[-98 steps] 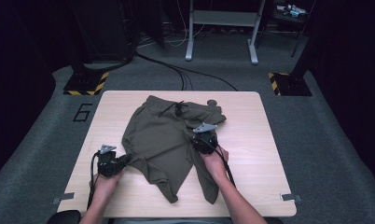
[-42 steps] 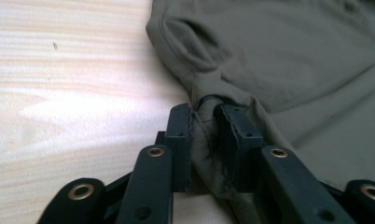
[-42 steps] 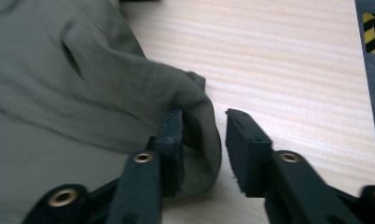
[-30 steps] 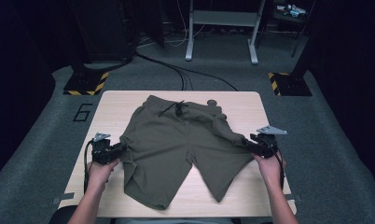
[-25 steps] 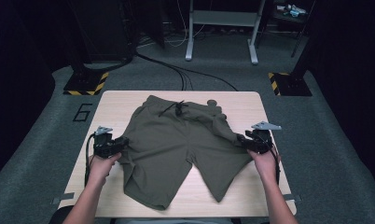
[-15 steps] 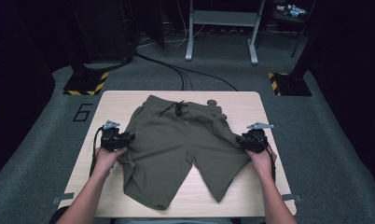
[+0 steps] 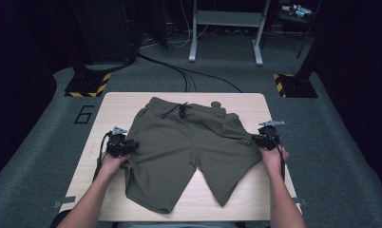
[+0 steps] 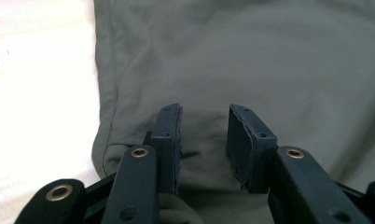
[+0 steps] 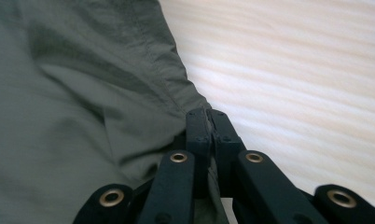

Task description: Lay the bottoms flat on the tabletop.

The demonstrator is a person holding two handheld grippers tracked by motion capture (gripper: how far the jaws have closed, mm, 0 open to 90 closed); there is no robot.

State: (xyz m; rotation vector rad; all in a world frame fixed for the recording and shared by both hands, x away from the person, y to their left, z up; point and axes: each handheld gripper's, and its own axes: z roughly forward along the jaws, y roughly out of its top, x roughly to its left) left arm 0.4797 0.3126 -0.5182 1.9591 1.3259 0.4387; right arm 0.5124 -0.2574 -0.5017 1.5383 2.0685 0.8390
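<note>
This looks like a lab or recording studio rather than a home. A light wooden table (image 7: 132,102) stands alone on grey carpet (image 7: 37,156) with a number six marked beside the table's left edge. Past its far edge, black cables (image 7: 189,76) run across the floor, yellow-and-black hazard-striped bases (image 7: 87,85) sit off both far corners, and a grey metal stand (image 7: 224,23) rises among dark curtained surroundings.

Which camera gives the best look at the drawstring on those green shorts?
The high view: the drawstring lies knotted at the waistband of the shorts, at the table's far side. Both gripper views show plain green fabric near the jaws, no drawstring.
</note>
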